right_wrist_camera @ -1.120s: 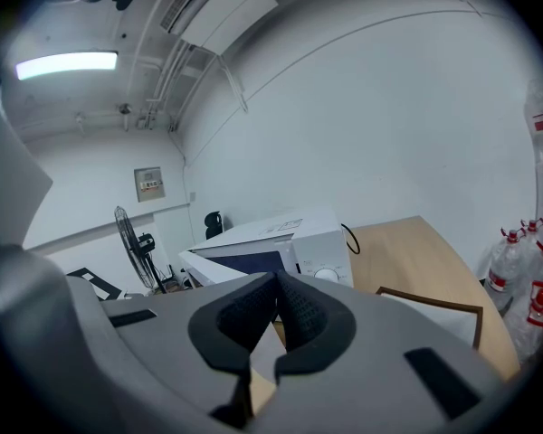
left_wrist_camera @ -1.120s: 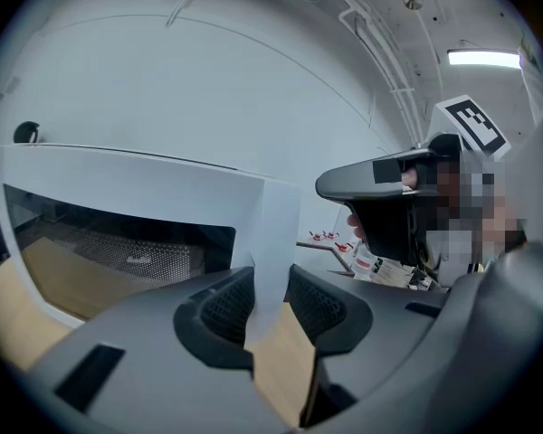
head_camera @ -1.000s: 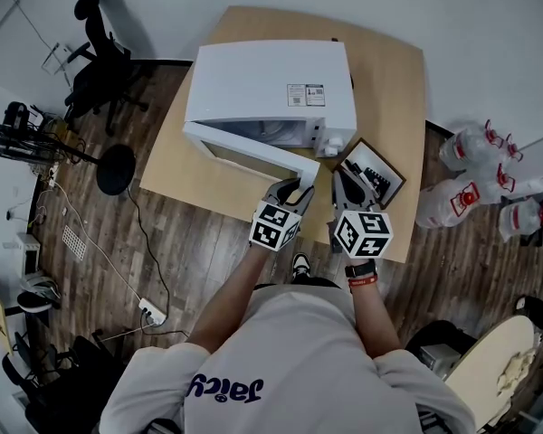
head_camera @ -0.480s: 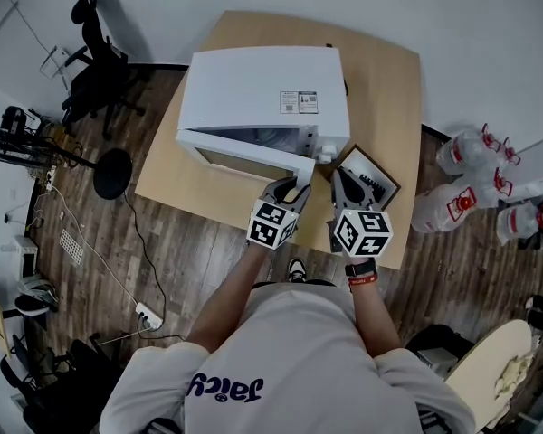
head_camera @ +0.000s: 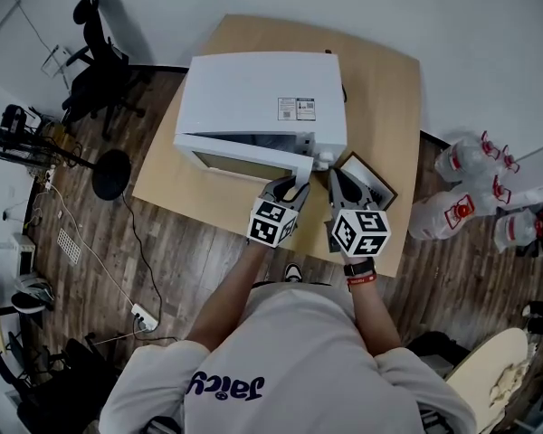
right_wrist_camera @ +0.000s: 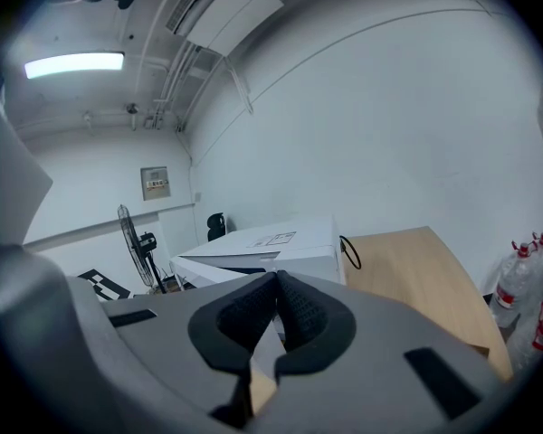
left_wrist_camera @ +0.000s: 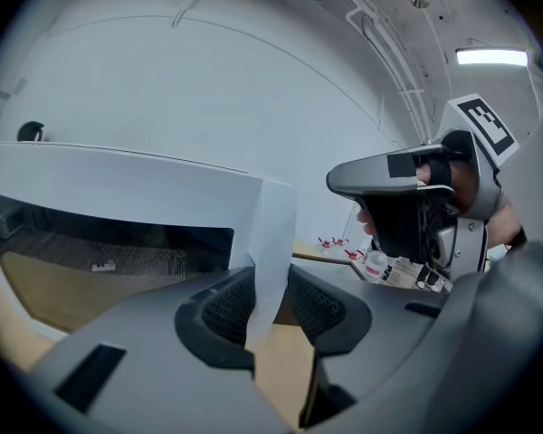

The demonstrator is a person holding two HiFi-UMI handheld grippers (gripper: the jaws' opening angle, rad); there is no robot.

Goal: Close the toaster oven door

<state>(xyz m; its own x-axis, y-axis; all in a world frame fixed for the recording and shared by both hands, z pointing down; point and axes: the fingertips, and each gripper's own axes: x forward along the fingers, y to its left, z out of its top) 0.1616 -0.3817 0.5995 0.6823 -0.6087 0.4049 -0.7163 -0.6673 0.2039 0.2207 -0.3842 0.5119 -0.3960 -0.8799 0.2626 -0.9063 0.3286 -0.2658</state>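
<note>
Currently: oven on desk, door ajar, left gripper clamped on its free edge, right gripper pinched together and empty alongside; step judged mid-closing, next move calling for pushing that edge home, flush.

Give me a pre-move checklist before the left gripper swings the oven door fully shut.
1. Left gripper has the door: ok, the door's free edge sits pinched between its fingers.
2. Door closed: not ok, it stands ajar from the oven.
3. Right gripper free: ok, fingers together on nothing.
4. Oven opening clear of anything that would block the door: cannot tell, most of the inside is hidden.
5. Dark tray out of the door's swing: ok, it lies on the table to the right of the oven.
</note>
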